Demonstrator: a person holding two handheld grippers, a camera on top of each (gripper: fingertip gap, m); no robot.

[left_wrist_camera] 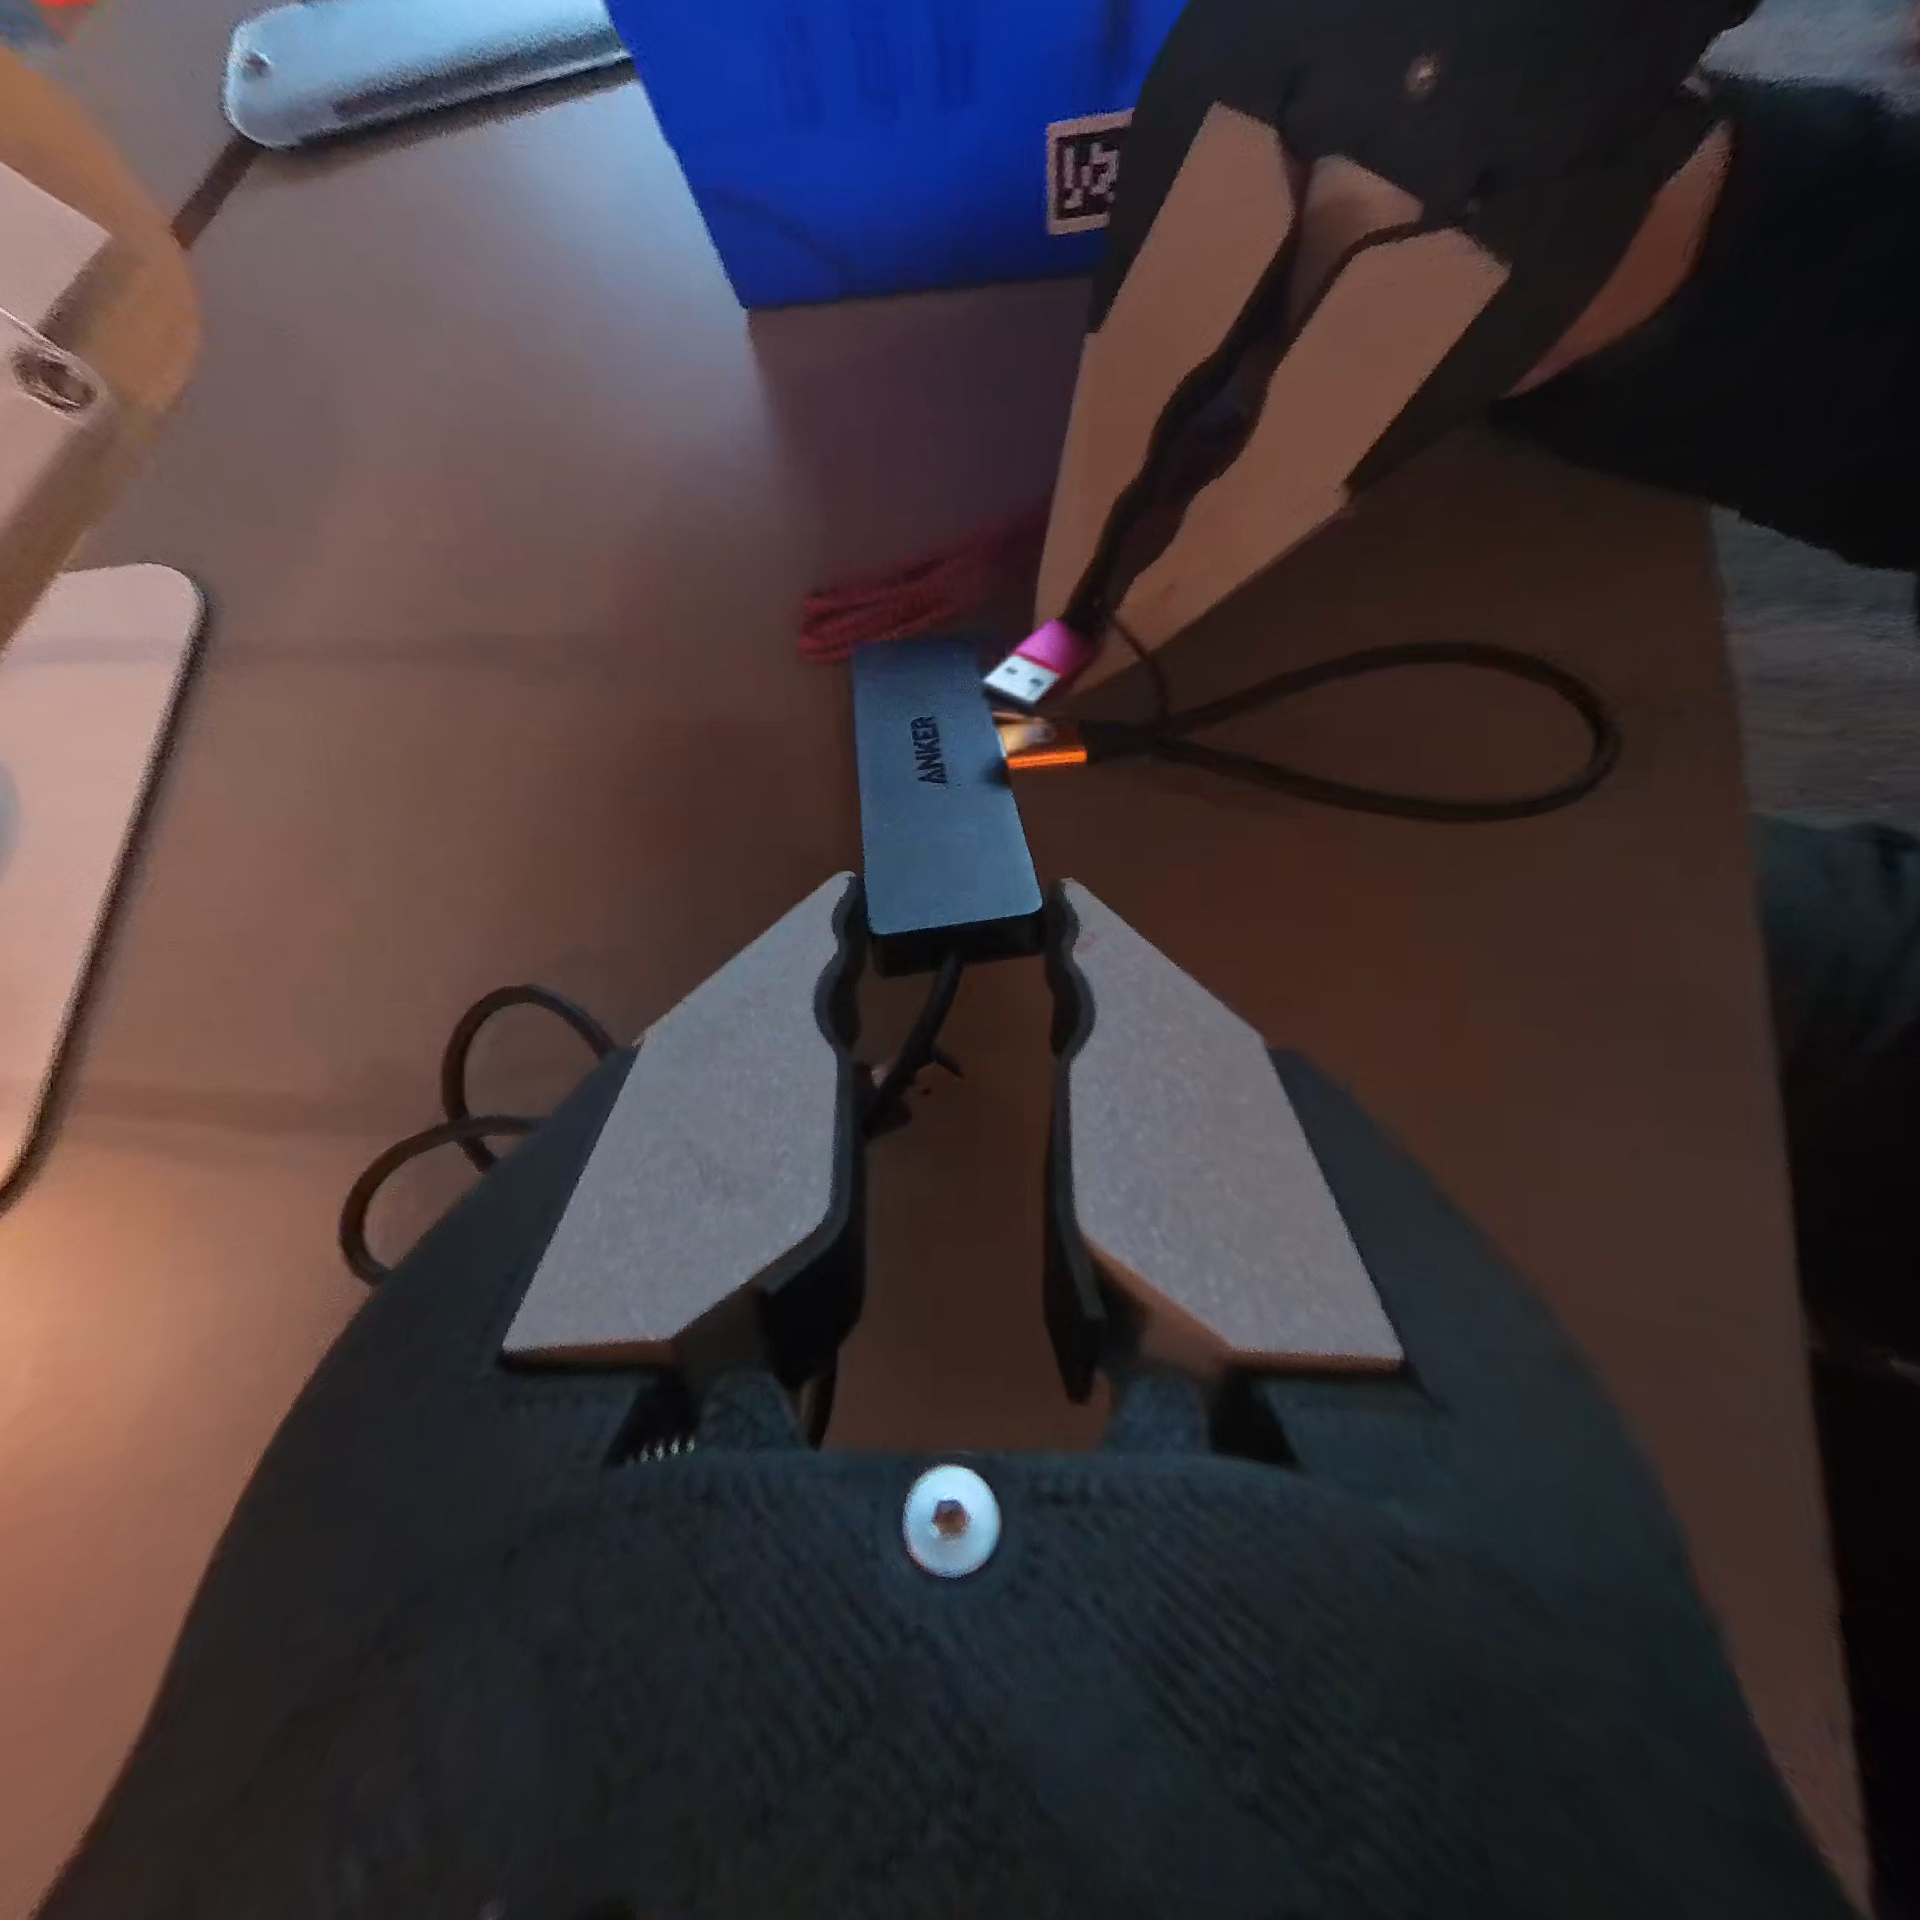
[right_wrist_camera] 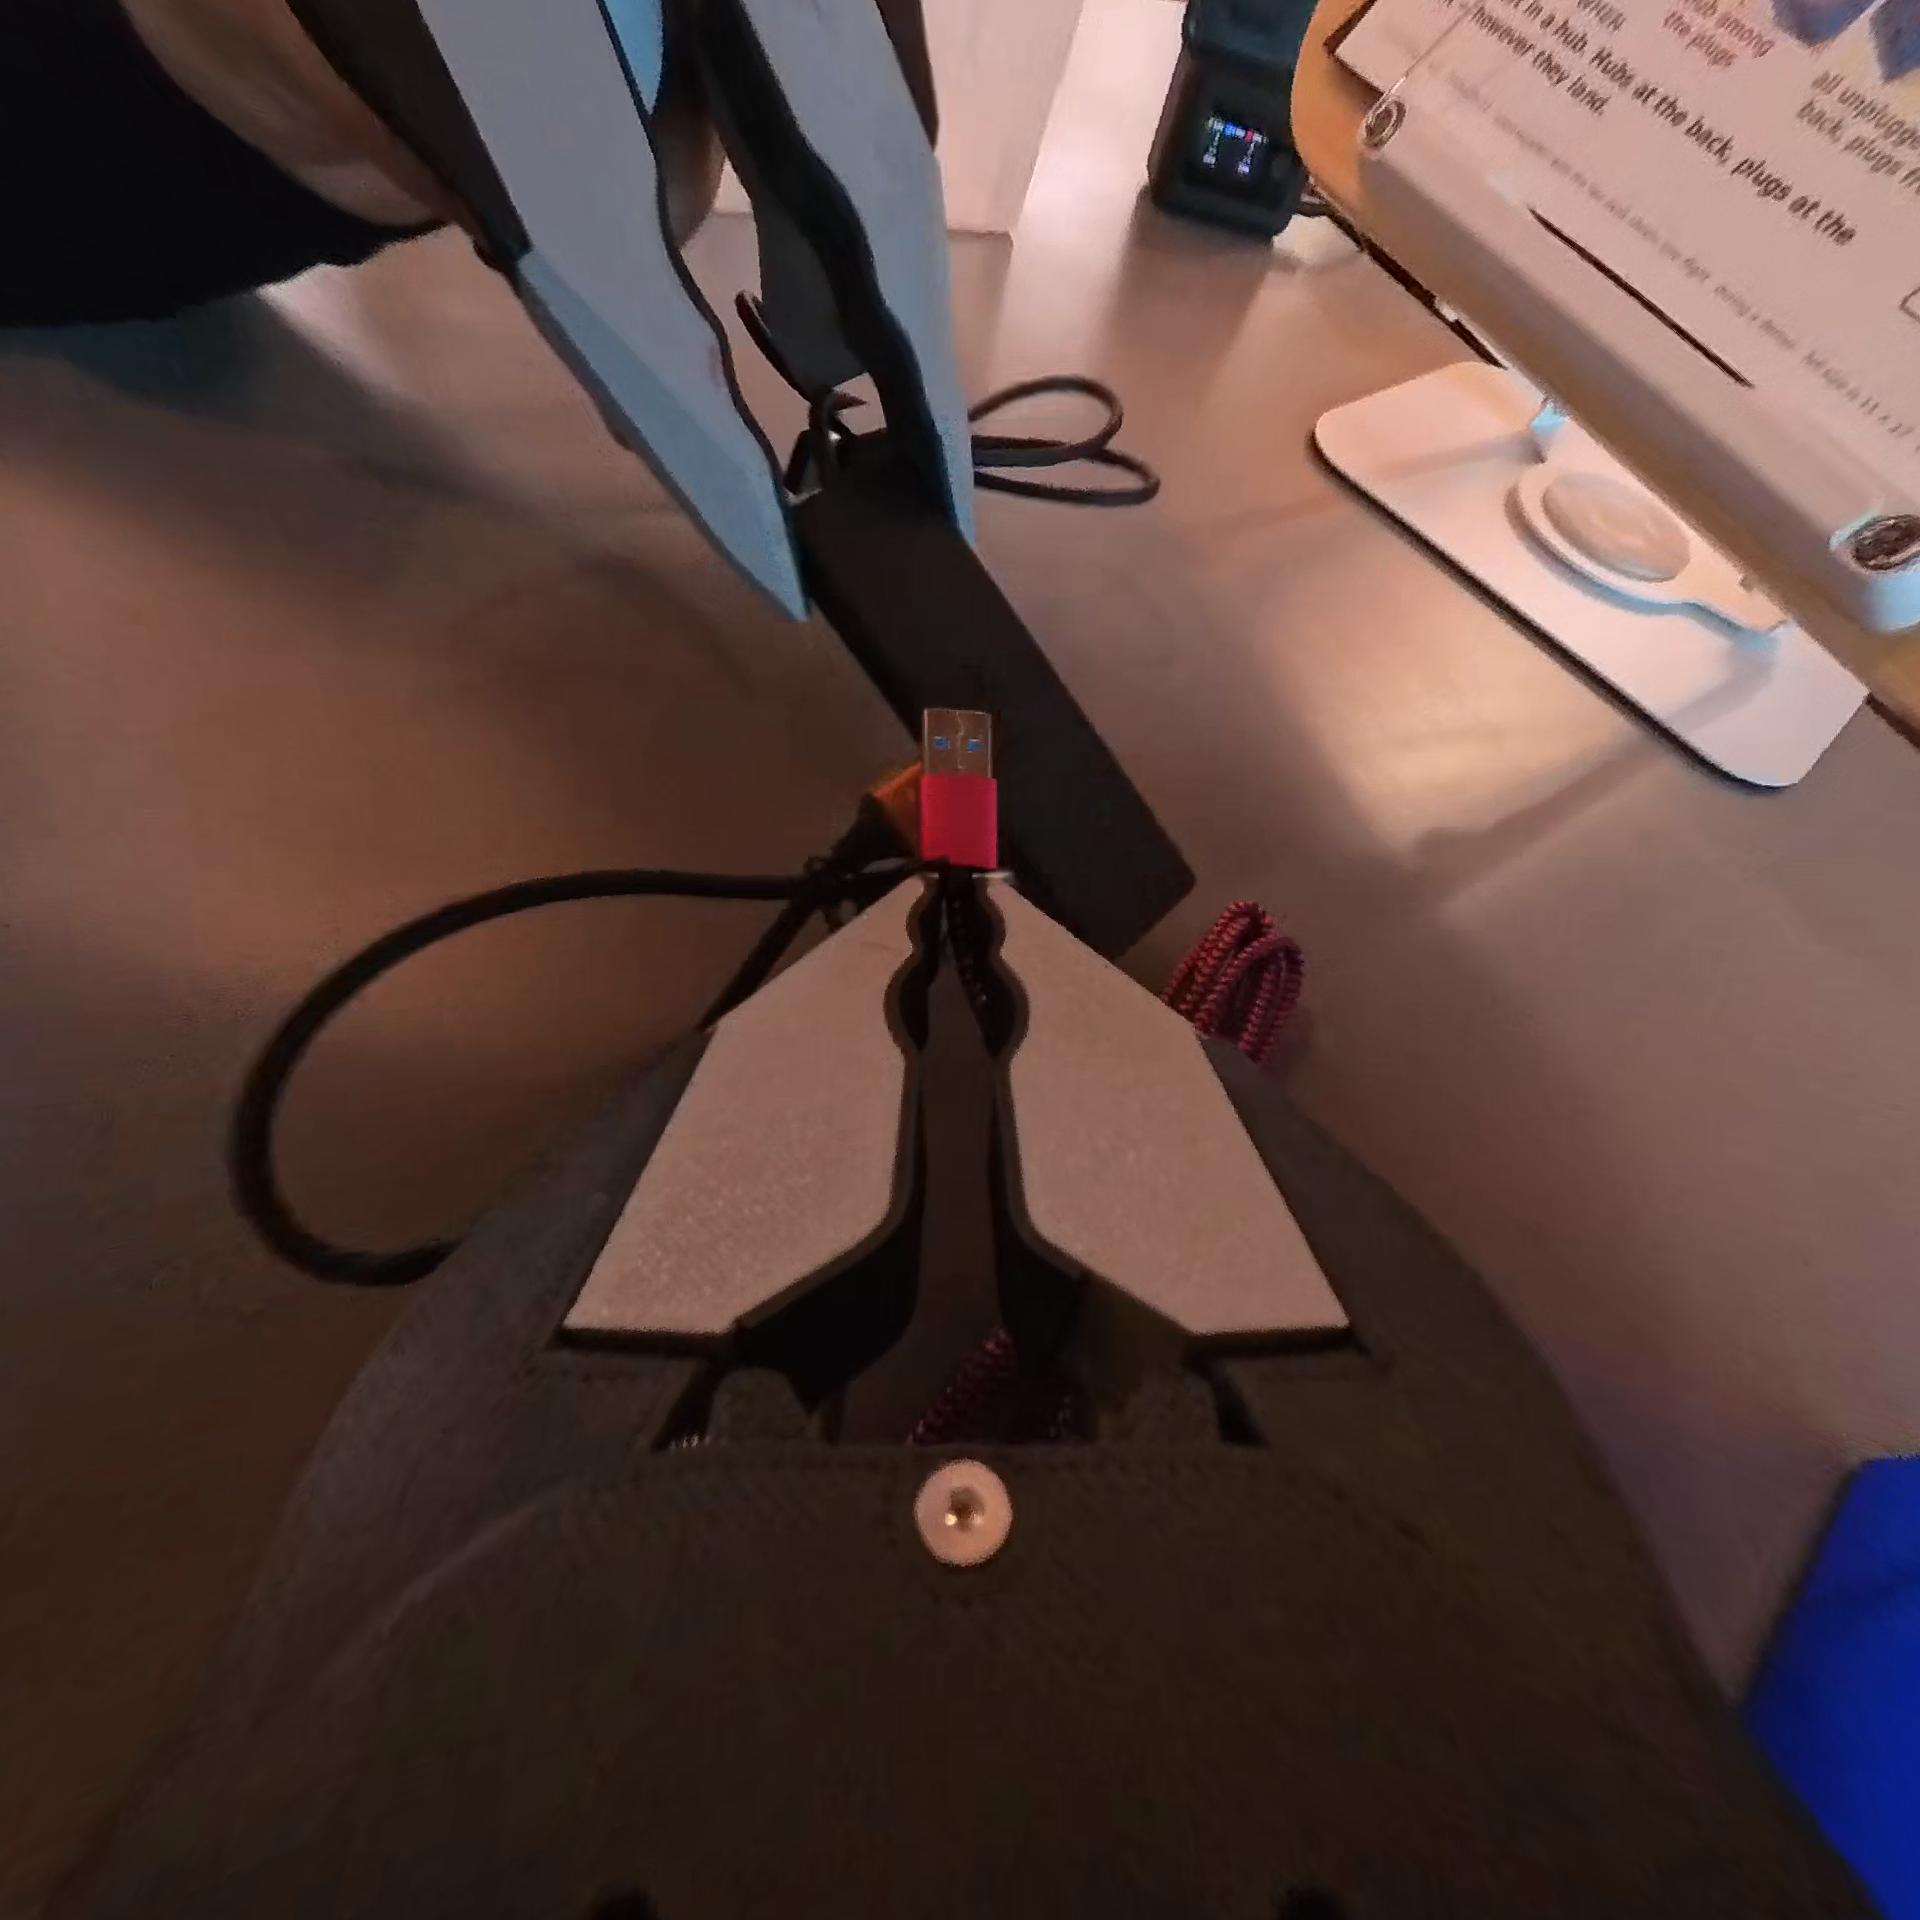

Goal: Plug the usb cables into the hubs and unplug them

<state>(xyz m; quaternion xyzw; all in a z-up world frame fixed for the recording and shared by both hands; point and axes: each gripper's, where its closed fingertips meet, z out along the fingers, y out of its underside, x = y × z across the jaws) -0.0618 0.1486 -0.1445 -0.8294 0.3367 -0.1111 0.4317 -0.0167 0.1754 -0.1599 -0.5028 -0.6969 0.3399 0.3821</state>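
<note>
Bearing a printed brand mark on top: black hub (left_wrist_camera: 948,800), lying on the brown table (left_wrist_camera: 468,623). Clamping the hub's near end at 6 o'clock: left gripper (left_wrist_camera: 954,914). Pinching the braided cable behind the pink plug (right_wrist_camera: 960,819), angling down from 1 o'clock: right gripper (right_wrist_camera: 956,904). Sitting in a side port: orange plug (left_wrist_camera: 1049,746).

1. An office-style desk setup: a smooth brown tabletop (right_wrist_camera: 416,644) carries a white flat-footed monitor stand (right_wrist_camera: 1558,540).
2. A printed instruction sheet (right_wrist_camera: 1621,156) and small black screened device (right_wrist_camera: 1231,145) suggest a demo workstation.
</note>
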